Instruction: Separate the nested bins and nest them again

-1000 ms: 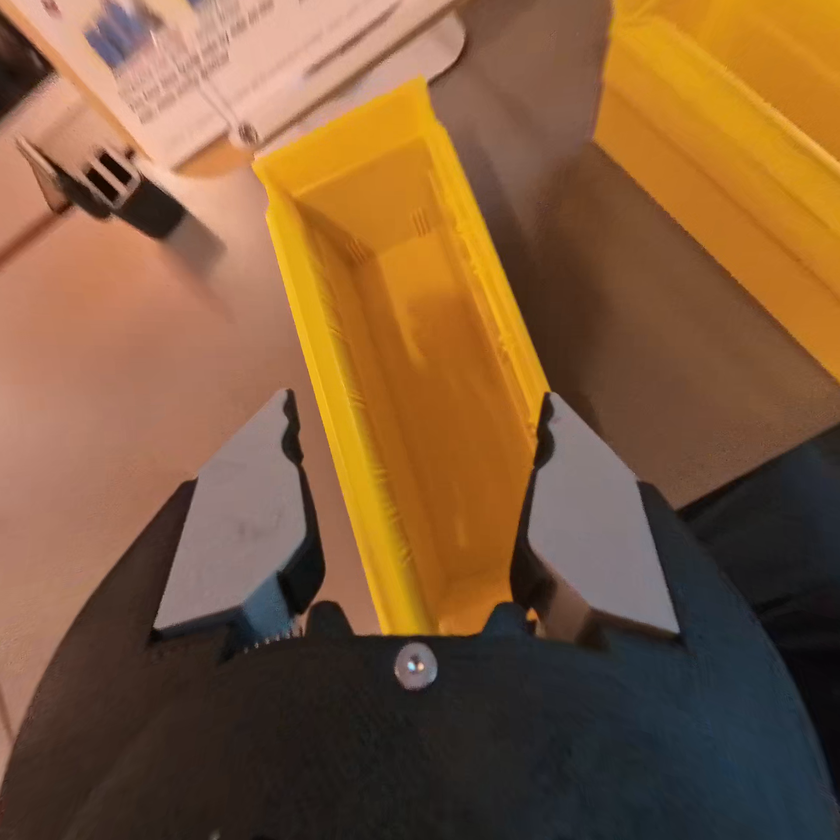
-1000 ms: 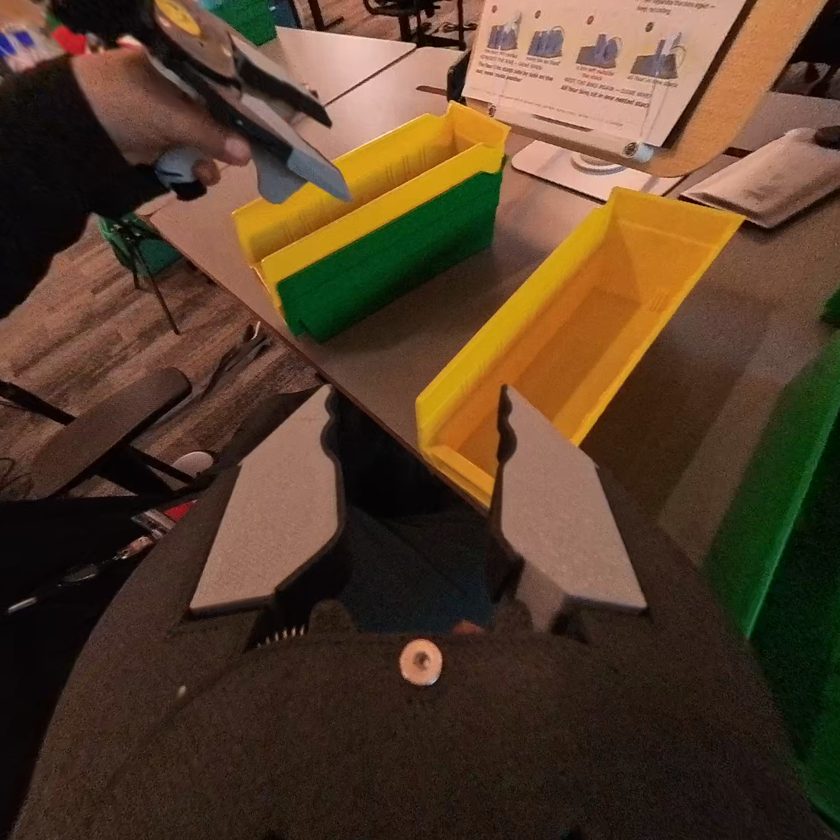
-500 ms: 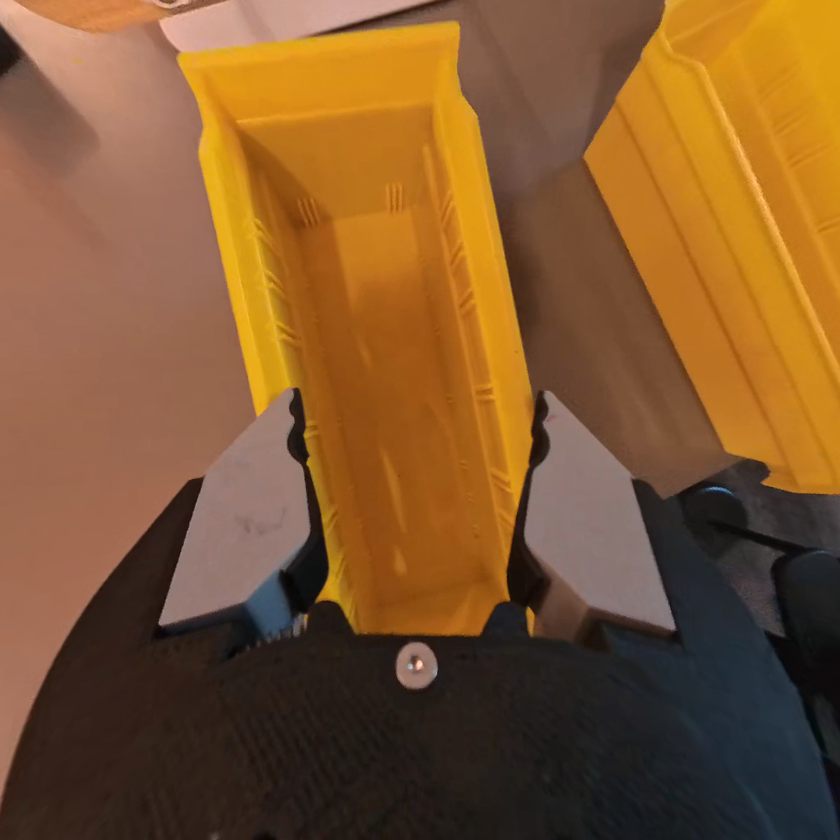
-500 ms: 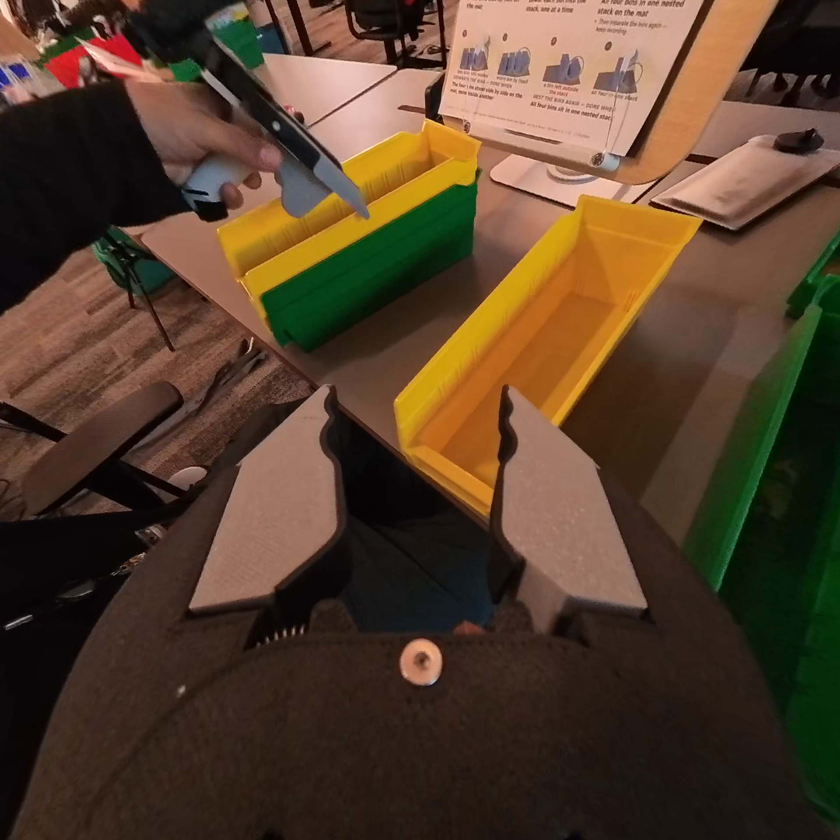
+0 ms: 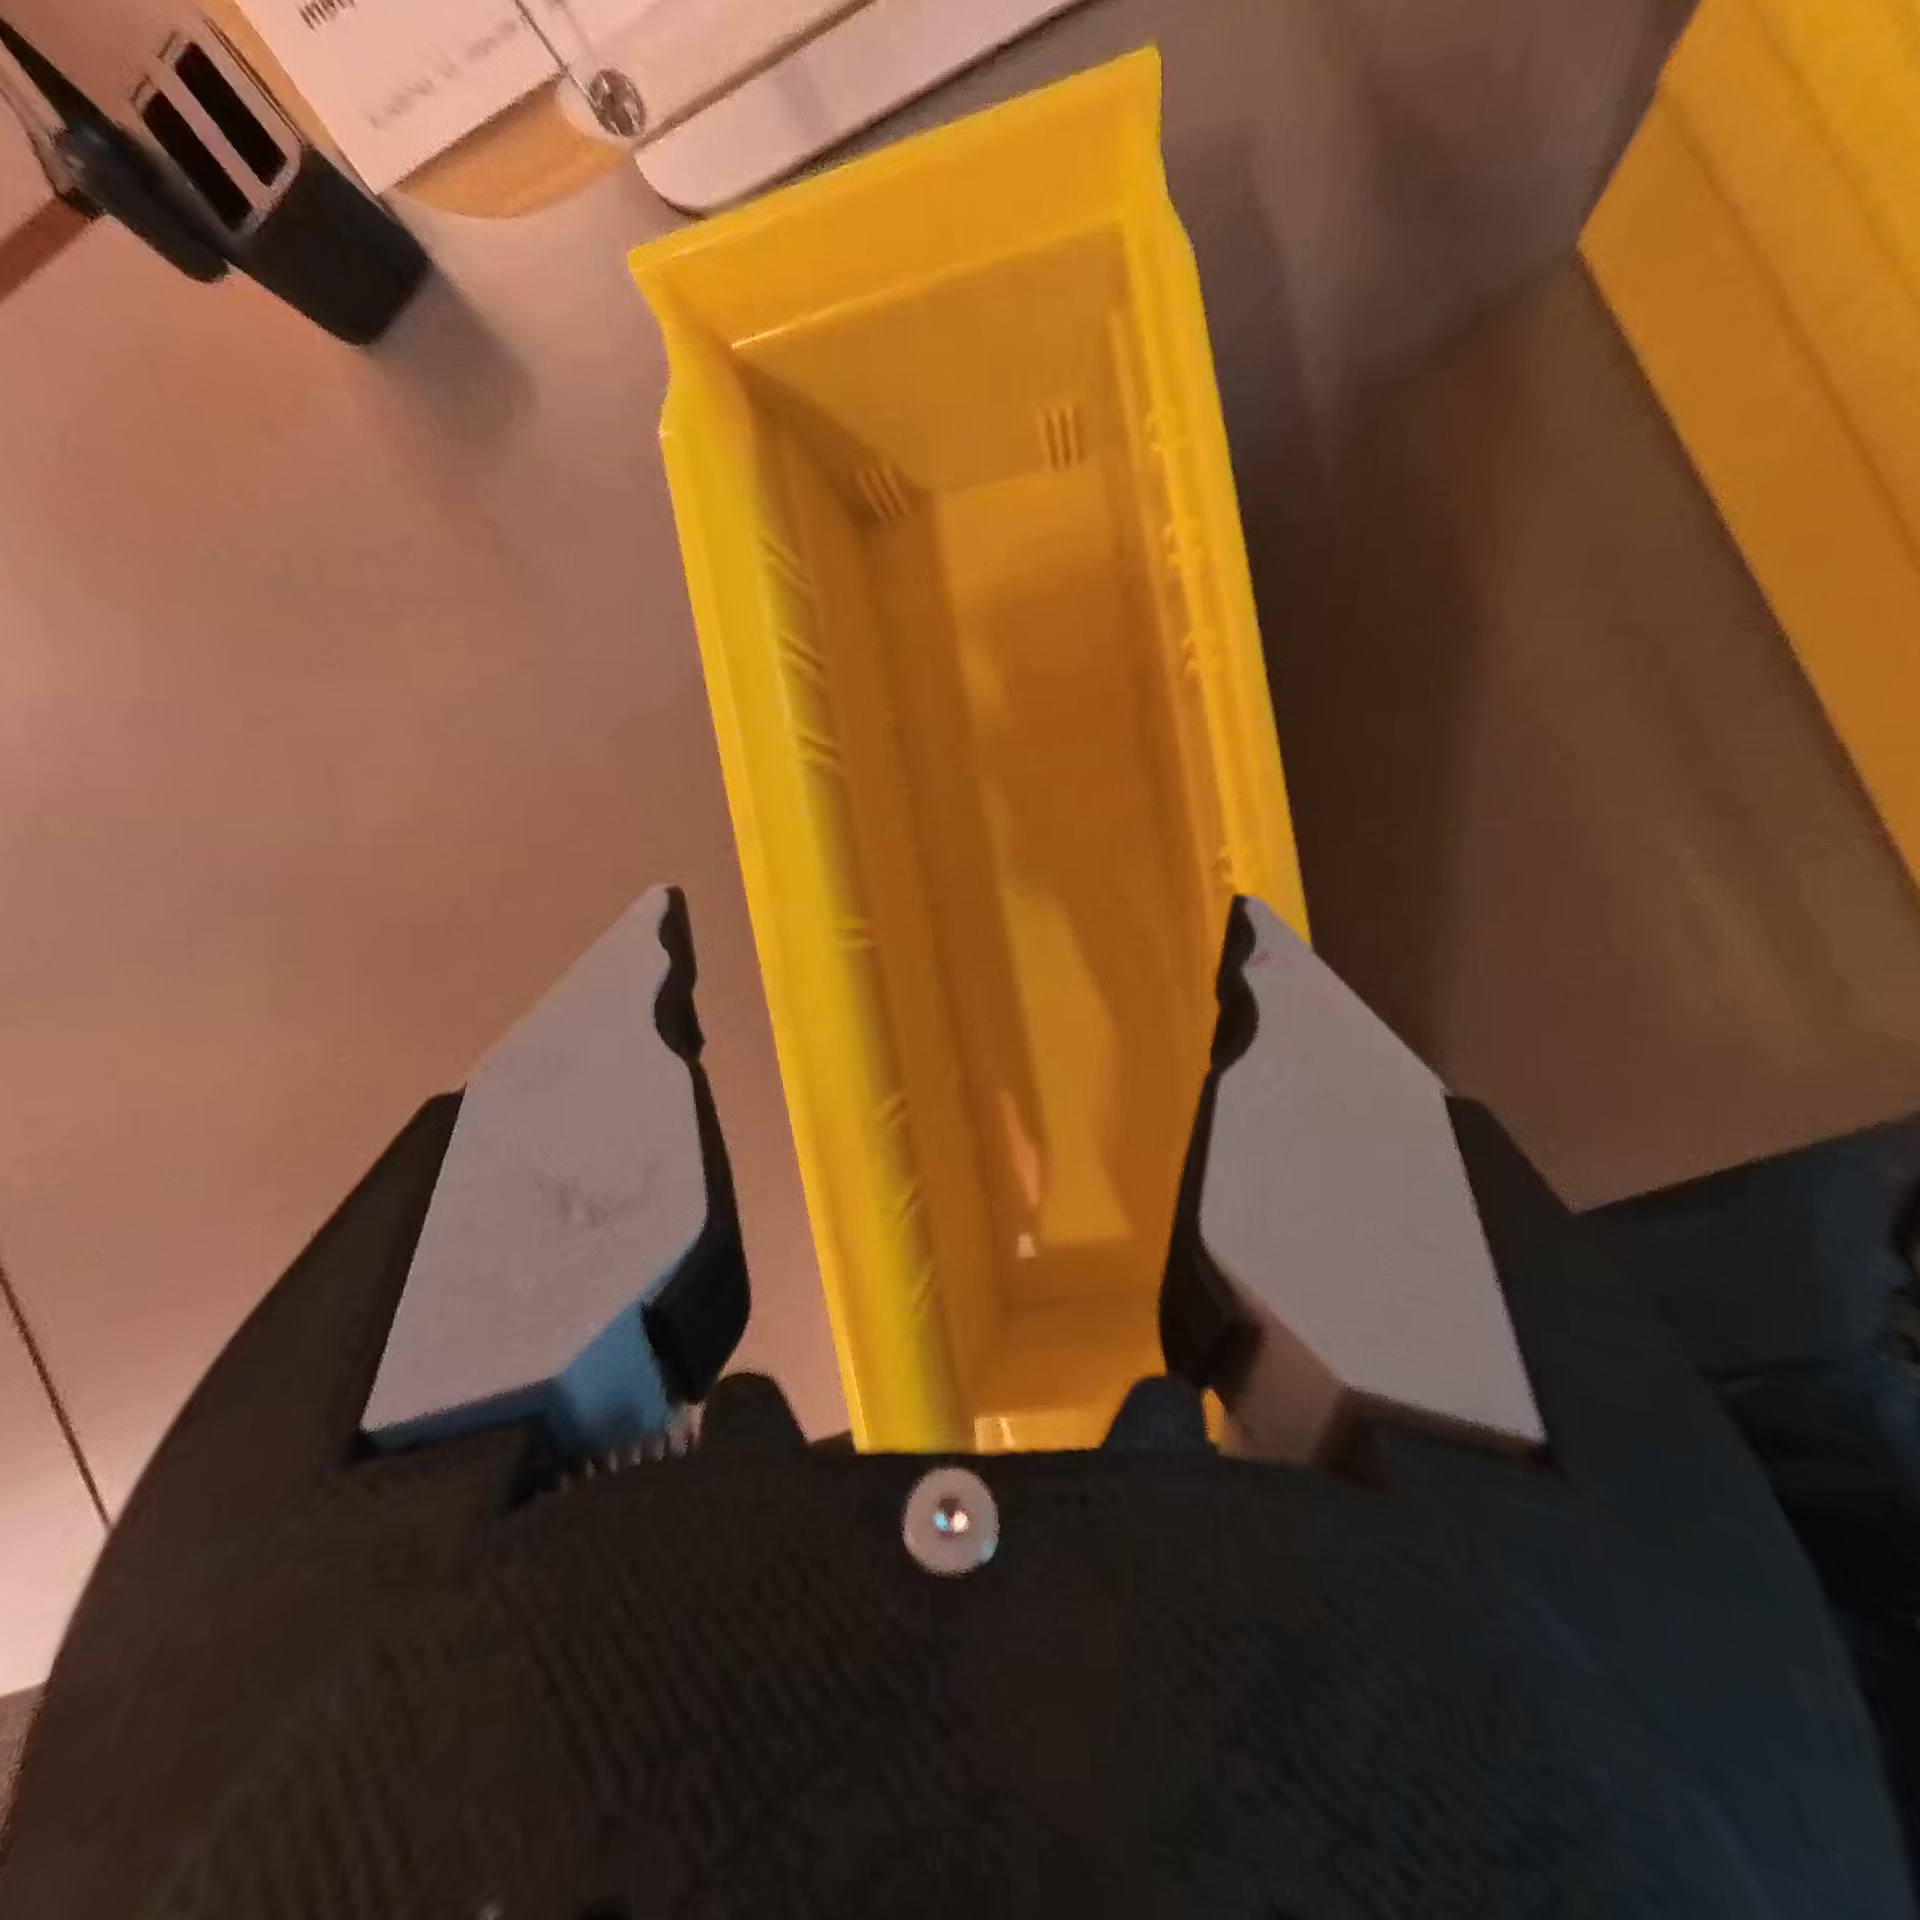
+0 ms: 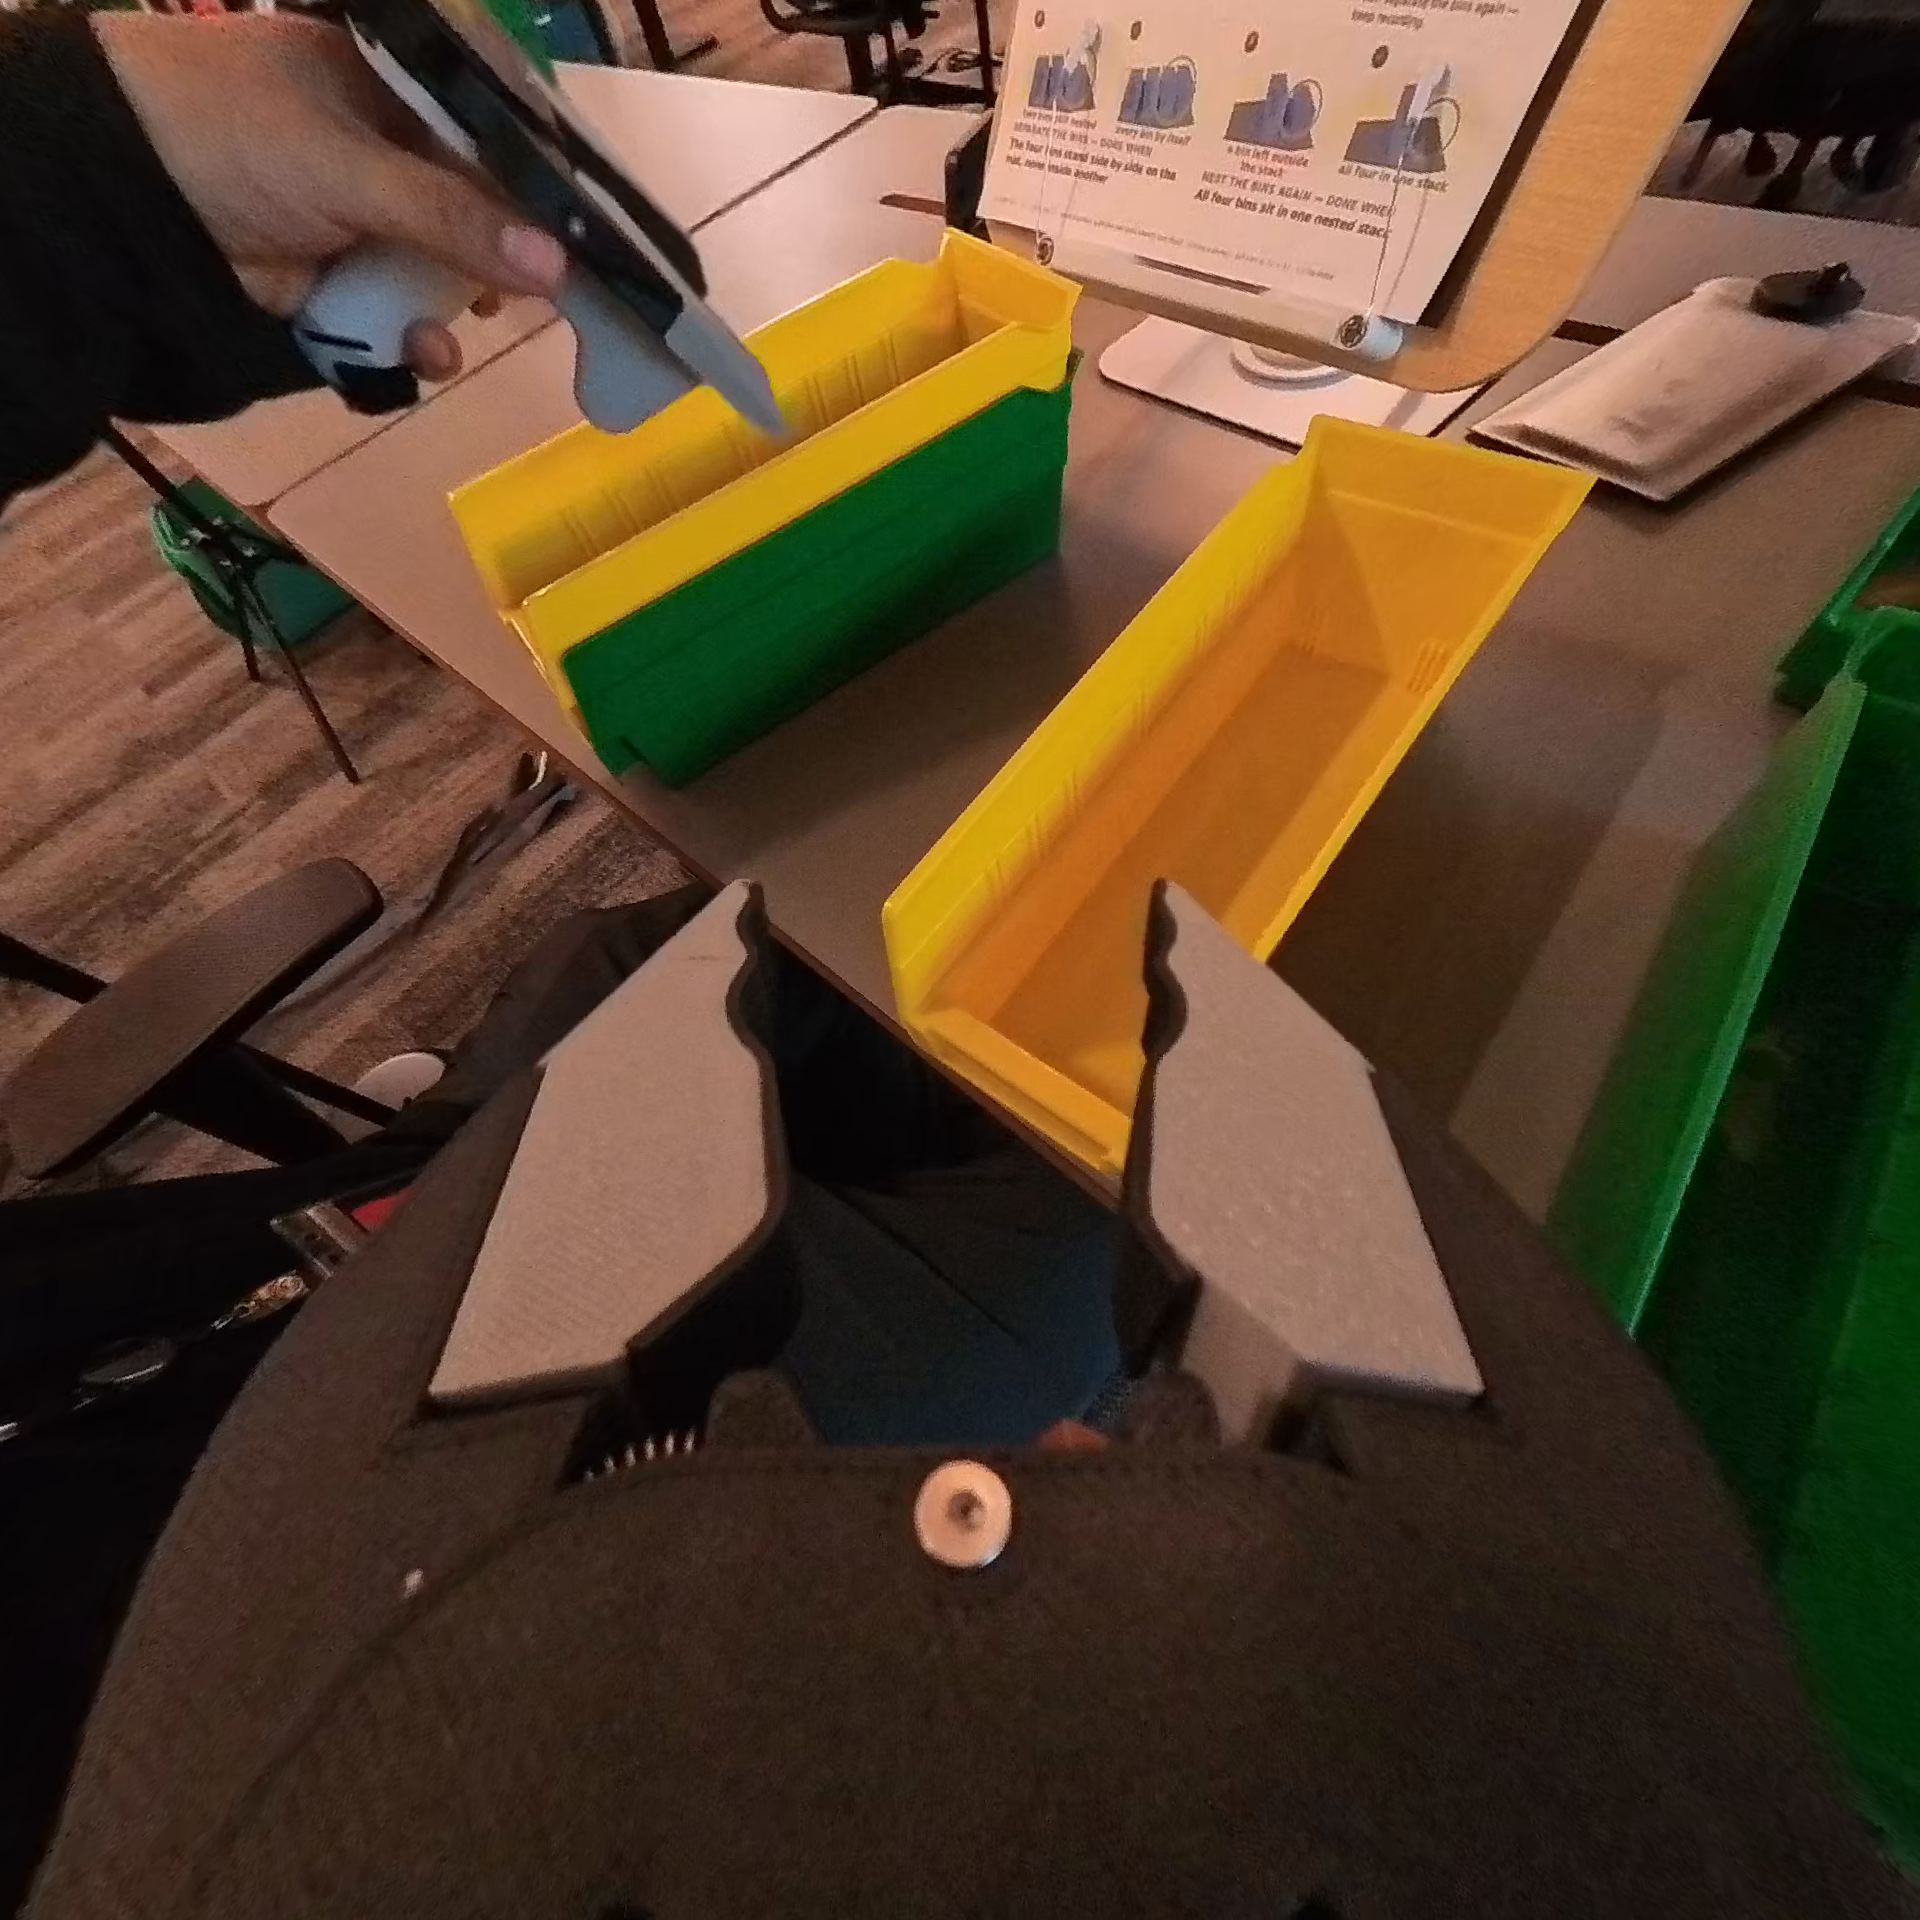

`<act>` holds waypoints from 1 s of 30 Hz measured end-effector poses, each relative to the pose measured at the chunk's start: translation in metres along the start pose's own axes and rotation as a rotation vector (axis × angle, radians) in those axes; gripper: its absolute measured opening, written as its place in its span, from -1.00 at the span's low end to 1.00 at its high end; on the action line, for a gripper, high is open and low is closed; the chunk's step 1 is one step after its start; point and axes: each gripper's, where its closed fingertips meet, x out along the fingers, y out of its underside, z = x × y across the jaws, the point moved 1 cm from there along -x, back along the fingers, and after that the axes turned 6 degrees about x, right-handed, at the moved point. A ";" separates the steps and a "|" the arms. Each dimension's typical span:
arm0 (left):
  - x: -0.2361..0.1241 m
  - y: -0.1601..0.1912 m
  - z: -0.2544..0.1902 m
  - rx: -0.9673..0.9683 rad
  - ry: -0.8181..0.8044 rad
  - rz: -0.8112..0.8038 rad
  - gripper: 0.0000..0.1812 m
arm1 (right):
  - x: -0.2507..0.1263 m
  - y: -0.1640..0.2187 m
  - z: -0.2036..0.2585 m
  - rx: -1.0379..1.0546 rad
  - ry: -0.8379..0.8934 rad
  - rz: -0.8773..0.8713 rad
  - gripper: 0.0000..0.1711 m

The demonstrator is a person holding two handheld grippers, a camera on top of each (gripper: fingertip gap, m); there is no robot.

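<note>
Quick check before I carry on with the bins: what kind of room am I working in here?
Probably a classroom or a data-collection workspace, not a home. The plain grey table is one of several, an illustrated instruction sheet stands propped on a stand behind the bins, and a chair sits on the patterned carpet floor.

A long yellow bin (image 5: 1039, 831) is seen lengthwise on the grey table (image 5: 312, 675), its open, empty inside facing up. The left gripper (image 5: 951, 935) is held above its near end with the jaws spread wide; the right fingertip overlaps the bin's right rim, while the left one is clear of the wall. A second yellow bin (image 5: 1766, 364) is seen apart at the right edge. A black block (image 5: 260, 197) and a white stand base (image 5: 810, 135) are found behind.
</note>
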 end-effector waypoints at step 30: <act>0.013 0.004 -0.001 -0.108 0.175 -0.039 0.57 | -0.004 0.000 -0.001 0.000 0.007 -0.008 -0.18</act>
